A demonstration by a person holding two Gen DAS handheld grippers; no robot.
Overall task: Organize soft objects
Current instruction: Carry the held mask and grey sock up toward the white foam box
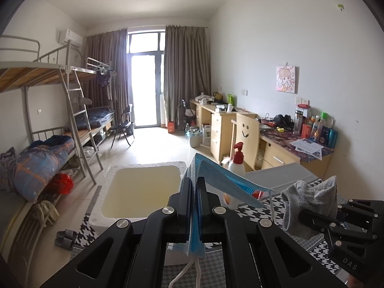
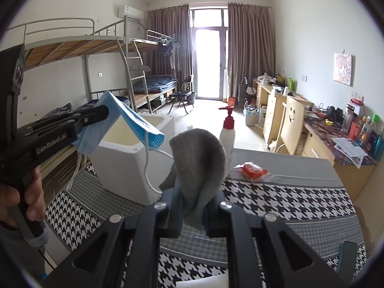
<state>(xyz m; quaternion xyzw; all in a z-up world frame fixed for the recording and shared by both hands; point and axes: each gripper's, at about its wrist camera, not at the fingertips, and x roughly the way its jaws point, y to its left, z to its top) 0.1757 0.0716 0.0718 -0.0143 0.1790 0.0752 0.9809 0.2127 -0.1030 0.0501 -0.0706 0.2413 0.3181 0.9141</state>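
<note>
Room: dormitory with bunk beds, a curtained balcony door and cluttered desks; both views look across a table with a houndstooth cloth [image 1: 242,210].

Left wrist view
Left gripper [image 1: 195,187]: jaws pressed together on a blue face mask [image 1: 225,180], clamped at its fold so the free half drapes right and the ear loops hang clear.
Box: white foam box [image 1: 141,189], open top, straight ahead and below the mask; judged the drop-off bin.
Right gripper [image 1: 312,218]: at right, with a grey cloth [image 1: 309,199] in it.

Right wrist view
Right gripper [image 2: 192,201]: jaws clamped on the grey cloth [image 2: 199,160], which bunches upward and flops over.
Mask [image 2: 129,120]: held above the near rim of the box [image 2: 124,163] by the left gripper [image 2: 103,112].
Hand [image 2: 16,199]: wrapped round the left gripper's handle.
Left on table: pump bottle [image 2: 228,132] and red packet [image 2: 253,170], neither gripped.
</note>
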